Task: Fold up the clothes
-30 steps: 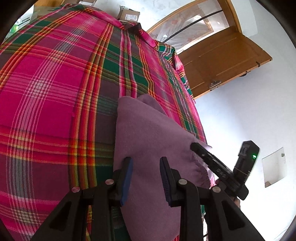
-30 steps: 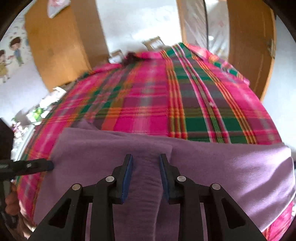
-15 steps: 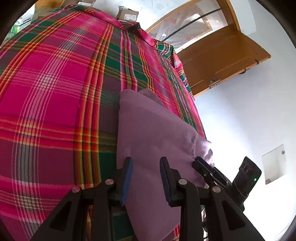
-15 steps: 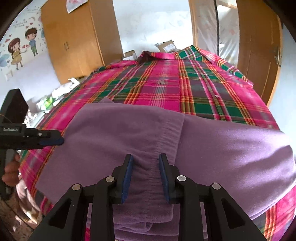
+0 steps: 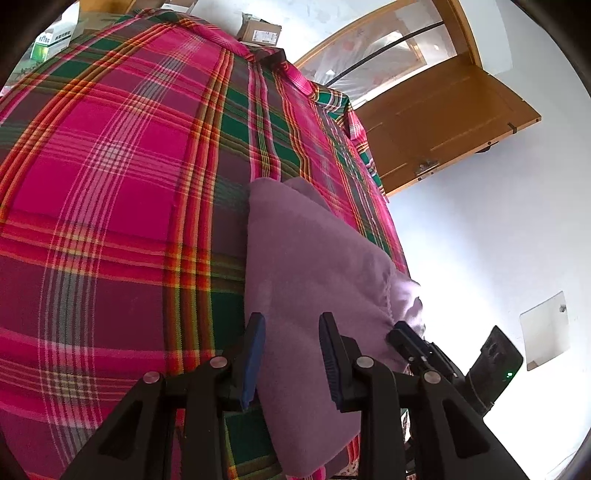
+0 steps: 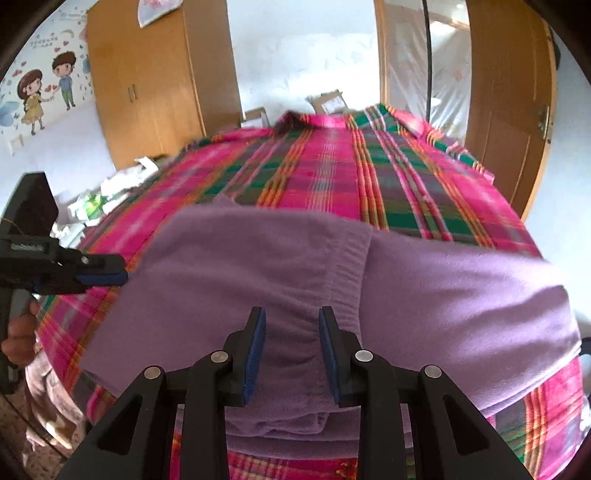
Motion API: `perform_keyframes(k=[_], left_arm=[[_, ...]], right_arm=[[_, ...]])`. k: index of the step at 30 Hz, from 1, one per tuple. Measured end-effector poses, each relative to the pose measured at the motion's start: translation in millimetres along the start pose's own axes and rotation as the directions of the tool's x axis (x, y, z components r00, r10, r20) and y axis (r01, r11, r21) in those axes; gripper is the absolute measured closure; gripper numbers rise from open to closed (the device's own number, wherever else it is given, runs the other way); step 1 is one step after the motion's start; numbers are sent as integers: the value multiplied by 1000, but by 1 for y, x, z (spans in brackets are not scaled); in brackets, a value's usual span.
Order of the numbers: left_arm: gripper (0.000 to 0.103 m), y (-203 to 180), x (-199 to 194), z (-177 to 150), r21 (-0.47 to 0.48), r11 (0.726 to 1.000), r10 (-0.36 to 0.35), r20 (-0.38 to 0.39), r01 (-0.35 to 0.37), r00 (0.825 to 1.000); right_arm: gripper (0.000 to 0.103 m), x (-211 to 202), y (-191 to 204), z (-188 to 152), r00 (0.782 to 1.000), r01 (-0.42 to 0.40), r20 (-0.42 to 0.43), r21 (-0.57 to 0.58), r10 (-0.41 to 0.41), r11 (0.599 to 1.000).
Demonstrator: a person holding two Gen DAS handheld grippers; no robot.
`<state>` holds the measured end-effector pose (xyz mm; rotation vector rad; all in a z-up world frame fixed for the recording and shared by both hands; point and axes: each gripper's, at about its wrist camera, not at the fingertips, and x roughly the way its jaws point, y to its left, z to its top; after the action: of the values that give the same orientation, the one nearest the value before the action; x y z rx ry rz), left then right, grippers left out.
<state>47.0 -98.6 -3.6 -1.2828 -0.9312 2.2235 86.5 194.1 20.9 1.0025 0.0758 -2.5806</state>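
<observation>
**Purple garment on plaid bed, both grippers at near edge**

Purple garment (image 6: 332,273) lies folded on plaid bedspread (image 5: 110,184), at the near edge of the bed. A ribbed hem/seam runs down its middle in right wrist view, w/ layered folds bunched at the near side.

Right gripper (image 6: 291,350) – jaws apart, a narrow gap, fabric lying between/under the pads; can't tell if pads touch the cloth.

Left gripper (image 5: 291,354) – jaws likewise parted, over the garment's near-left edge, not clamped. In right wrist view it sits at far left, just beside the garment's left edge, hand (image 6: 18,332) on the grip.

Background: wooden wardrobe (image 6: 155,81), open wooden door (image 5: 443,125), cardboard box (image 5: 258,31) past the bed's far end.
</observation>
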Motion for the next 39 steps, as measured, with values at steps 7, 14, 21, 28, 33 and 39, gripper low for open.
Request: perform_keyframes(k=[7, 14, 21, 28, 33, 39], left_arm=[[73, 3, 0, 5, 2, 1000, 3, -16, -3, 1000], [71, 9, 6, 6, -10, 1000, 3, -47, -4, 999], [70, 7, 16, 7, 9, 1000, 15, -84, -14, 996], [70, 4, 21, 6, 25, 1000, 20, -107, -17, 994], [70, 4, 17, 7, 20, 1000, 18, -99, -16, 995], [68, 6, 16, 7, 19, 1000, 24, -92, -22, 995]], right_arm=[[72, -15, 40, 1, 991, -122, 36, -81, 125, 989], [47, -5, 94, -13, 975, -218, -8, -204, 221, 954], [40, 7, 140, -30, 961, -277, -77, -309, 267, 910], [40, 13, 157, -47, 984, -180, -79, -377, 163, 909], [41, 13, 156, -50, 994, -111, -55, -363, 98, 925], [71, 6, 154, -51, 998, -57, -27, -362, 50, 930]])
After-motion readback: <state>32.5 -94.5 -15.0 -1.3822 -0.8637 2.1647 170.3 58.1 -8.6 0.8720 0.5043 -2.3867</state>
